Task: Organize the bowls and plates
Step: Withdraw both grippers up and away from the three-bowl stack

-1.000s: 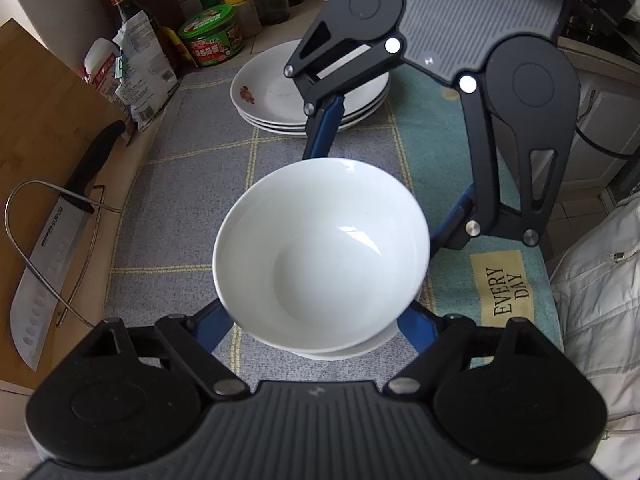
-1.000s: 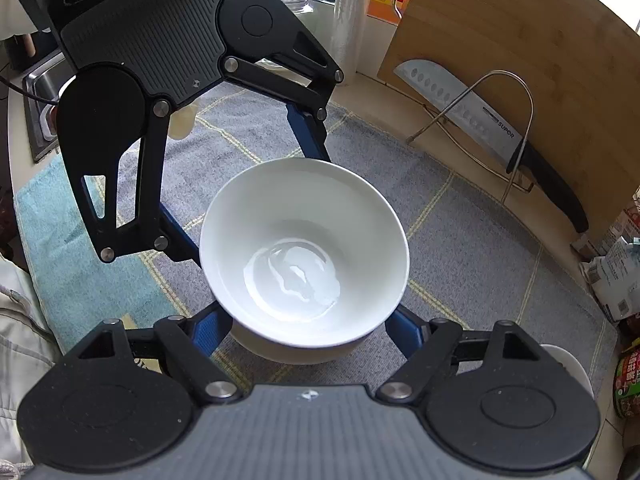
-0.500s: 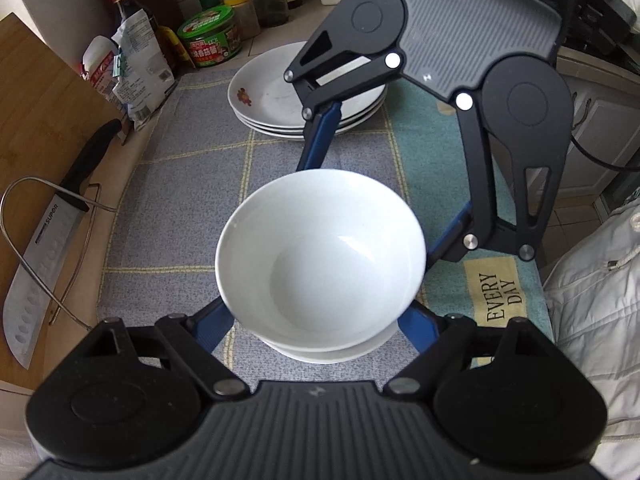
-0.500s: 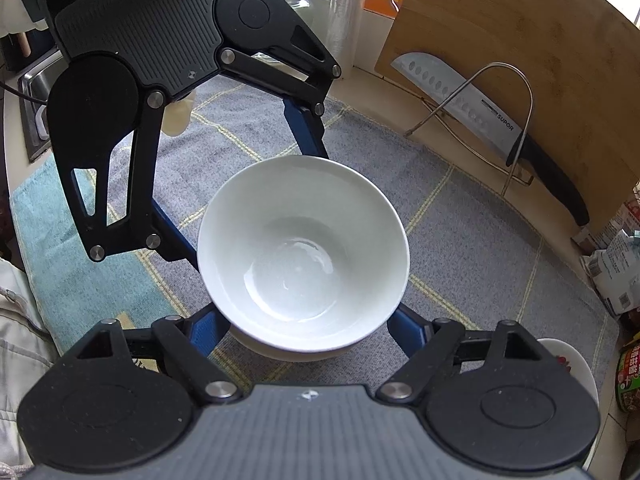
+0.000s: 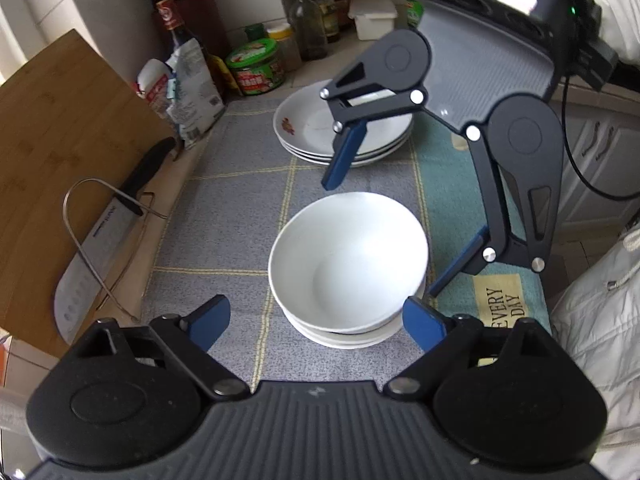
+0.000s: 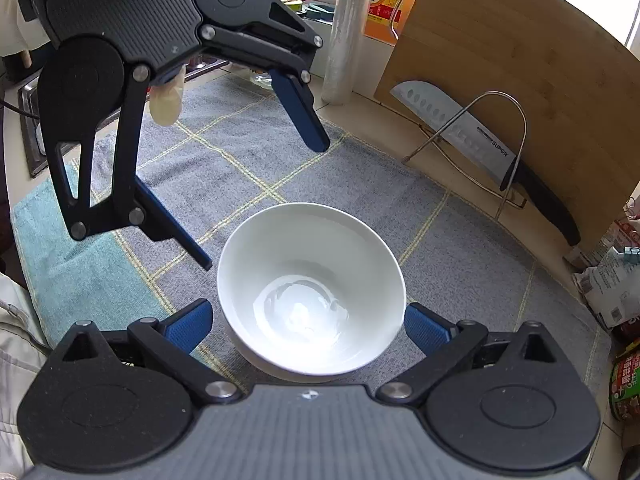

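A stack of white bowls [image 5: 348, 268] sits on the grey mat; it also shows in the right wrist view [image 6: 310, 292]. My left gripper [image 5: 316, 320] is open, its blue fingertips [image 5: 208, 320] apart from the stack on either side. My right gripper [image 6: 306, 326] is open too, its pads [image 6: 426, 330] clear of the bowl. Each gripper shows in the other's view, raised above the mat: the right one [image 5: 380, 232] and the left one [image 6: 264, 204]. A stack of white plates [image 5: 312, 136] with a red motif sits farther back.
A wooden cutting board [image 5: 60, 148] leans at the side with a cleaver [image 5: 100, 236] in a wire rack [image 5: 100, 248]. Jars, bottles and packets [image 5: 256, 68] line the back. A teal towel [image 5: 496, 300] lies at the counter edge. A sink [image 6: 28, 128] is beyond the mat.
Both grippers have opened and drawn back and up from the bowl. The top bowl now rests on the stack, free of both grippers.
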A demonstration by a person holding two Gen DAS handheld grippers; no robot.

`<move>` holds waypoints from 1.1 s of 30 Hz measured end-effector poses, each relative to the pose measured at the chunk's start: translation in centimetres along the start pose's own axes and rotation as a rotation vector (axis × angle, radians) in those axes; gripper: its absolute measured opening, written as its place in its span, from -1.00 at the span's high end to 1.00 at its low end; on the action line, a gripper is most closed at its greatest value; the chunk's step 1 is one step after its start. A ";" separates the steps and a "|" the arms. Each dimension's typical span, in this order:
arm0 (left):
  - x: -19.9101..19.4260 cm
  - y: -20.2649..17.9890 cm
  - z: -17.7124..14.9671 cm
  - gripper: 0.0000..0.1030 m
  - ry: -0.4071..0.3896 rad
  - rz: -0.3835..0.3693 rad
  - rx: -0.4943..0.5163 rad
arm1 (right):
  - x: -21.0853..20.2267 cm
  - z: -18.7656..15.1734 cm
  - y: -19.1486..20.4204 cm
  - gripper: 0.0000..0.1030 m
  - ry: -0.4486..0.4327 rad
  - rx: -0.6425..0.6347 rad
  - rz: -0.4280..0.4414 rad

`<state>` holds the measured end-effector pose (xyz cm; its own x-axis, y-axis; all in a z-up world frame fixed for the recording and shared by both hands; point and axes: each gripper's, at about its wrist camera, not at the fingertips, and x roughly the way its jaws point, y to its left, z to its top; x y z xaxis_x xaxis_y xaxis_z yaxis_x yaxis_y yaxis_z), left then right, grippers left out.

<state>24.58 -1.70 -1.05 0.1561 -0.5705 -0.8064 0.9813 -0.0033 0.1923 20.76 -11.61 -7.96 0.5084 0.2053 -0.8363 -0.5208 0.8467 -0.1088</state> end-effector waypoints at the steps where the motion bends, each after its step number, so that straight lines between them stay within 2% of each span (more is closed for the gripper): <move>1: -0.5 0.2 -0.1 -0.82 -0.014 0.015 -0.027 | -0.1 0.0 0.0 -1.00 -0.006 0.006 -0.004; 7: -2.0 0.4 -1.2 -0.87 -0.019 0.181 -0.199 | -0.6 0.5 -0.3 -1.00 -0.046 0.058 -0.034; 13: -2.9 -0.3 -3.0 -0.87 -0.038 0.264 -0.387 | -0.9 0.7 -0.6 -1.00 -0.091 0.110 -0.063; 20: -3.5 -1.0 -4.5 -0.88 -0.104 0.271 -0.570 | -0.2 0.3 -0.1 -1.00 -0.071 0.113 -0.074; 25: -3.6 -1.7 -5.4 -0.91 -0.159 0.272 -0.673 | -1.2 -0.6 0.4 -1.00 -0.113 0.155 -0.102; 33: -2.2 -3.6 -6.2 -0.94 -0.095 0.278 -0.708 | -2.2 -5.2 1.1 -1.00 -0.135 0.264 -0.161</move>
<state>21.41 4.64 -3.37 0.4284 -0.5418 -0.7231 0.7504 0.6592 -0.0494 15.52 -13.63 -9.06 0.6653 0.1071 -0.7389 -0.2401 0.9678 -0.0760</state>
